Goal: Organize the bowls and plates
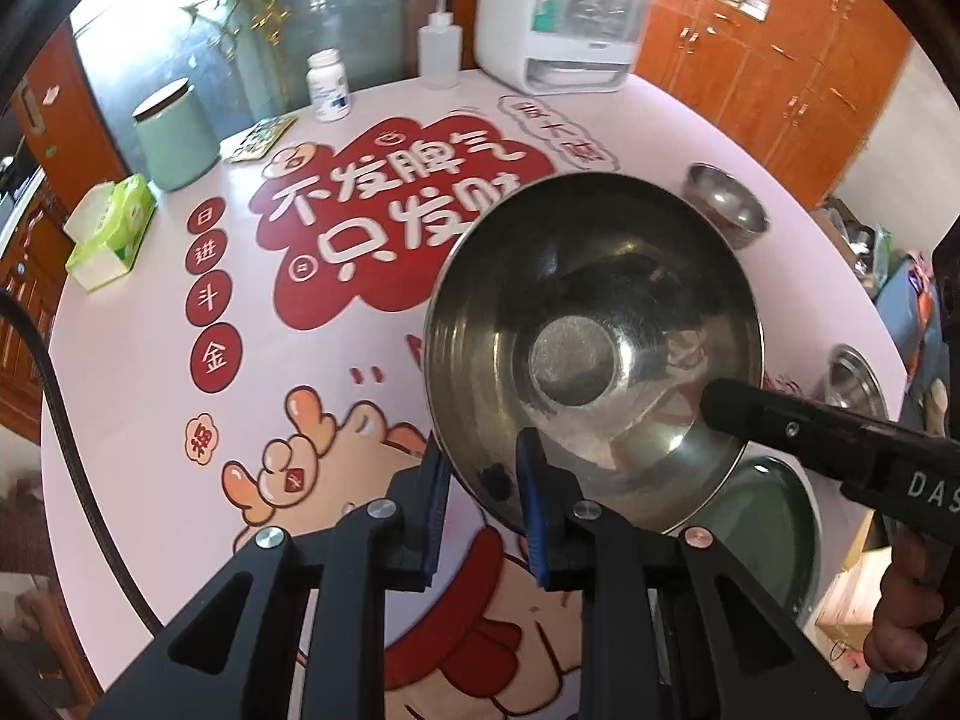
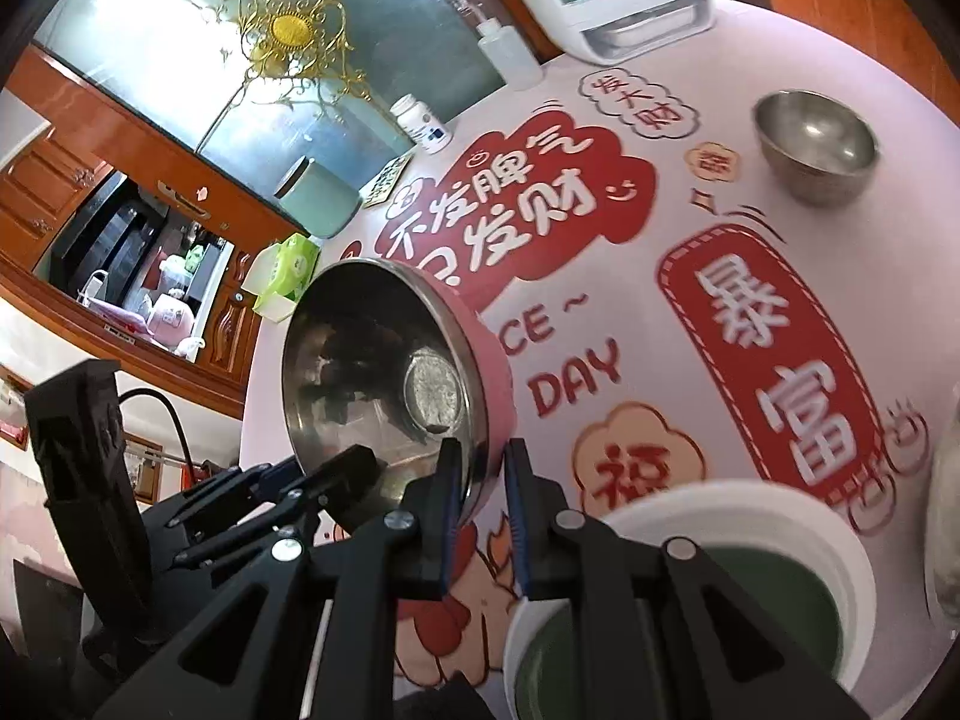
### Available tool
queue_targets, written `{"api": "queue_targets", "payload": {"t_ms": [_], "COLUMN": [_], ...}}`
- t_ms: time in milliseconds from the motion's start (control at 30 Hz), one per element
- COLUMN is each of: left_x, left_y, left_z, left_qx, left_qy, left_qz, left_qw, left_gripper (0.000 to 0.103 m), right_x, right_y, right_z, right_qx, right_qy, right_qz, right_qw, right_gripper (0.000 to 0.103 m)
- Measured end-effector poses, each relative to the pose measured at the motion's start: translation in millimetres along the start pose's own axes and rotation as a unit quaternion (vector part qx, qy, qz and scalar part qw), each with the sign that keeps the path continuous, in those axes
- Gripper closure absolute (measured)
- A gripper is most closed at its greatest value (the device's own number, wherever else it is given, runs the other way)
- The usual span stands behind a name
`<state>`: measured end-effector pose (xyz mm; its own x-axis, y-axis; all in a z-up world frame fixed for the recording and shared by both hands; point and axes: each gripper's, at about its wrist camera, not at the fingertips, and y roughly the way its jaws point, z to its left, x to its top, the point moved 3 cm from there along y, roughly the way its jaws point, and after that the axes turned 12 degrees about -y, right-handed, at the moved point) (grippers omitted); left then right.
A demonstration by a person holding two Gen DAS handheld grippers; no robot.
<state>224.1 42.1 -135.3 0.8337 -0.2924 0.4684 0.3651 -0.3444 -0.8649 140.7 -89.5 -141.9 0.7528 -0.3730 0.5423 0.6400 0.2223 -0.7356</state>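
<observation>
A bowl [image 1: 570, 324], steel inside and pink outside [image 2: 492, 384], hangs tilted above the round printed table [image 1: 150, 360]. My left gripper [image 1: 480, 462] is shut on its near rim. My right gripper [image 2: 483, 456] is shut on the opposite rim, with one finger inside the bowl and one outside; its black finger [image 1: 750, 408] shows in the left wrist view. The left gripper [image 2: 336, 468] appears at the bowl's lower left in the right wrist view. A white bowl with a green inside [image 2: 720, 576] sits on the table just below the held bowl [image 1: 762, 516].
A small steel bowl [image 1: 726, 204] stands at the table's far right [image 2: 816, 144], another steel bowl [image 1: 855, 384] near the right edge. Along the far edge are a tissue box [image 1: 111, 228], mint canister [image 1: 174, 132], pill bottle [image 1: 327, 84], pump bottle [image 1: 441, 48] and white appliance [image 1: 558, 18].
</observation>
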Motion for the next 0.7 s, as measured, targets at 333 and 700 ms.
{"api": "queue_targets", "payload": {"t_ms": [333,700], "left_x": [-30.9,-66.6], "left_y": [-23.2,-34.9], "left_z": [-46.7,-101.1], "left_qx": [-0.024,-0.05], "left_qy": [0.045,0.09], "left_qz": [-0.003,0.008], "left_qw": [0.9987,0.9947], "left_gripper": [0.083,0.083], "right_x": [-46.5,-90.9], "right_y": [-43.6,-84.8], "right_z": [-21.6,-50.9], "right_qx": [-0.018,-0.045], "right_qy": [0.04,0.077], "right_qz": [-0.023,-0.033], "right_qw": [0.999,0.995], "right_gripper": [0.089,0.089]}}
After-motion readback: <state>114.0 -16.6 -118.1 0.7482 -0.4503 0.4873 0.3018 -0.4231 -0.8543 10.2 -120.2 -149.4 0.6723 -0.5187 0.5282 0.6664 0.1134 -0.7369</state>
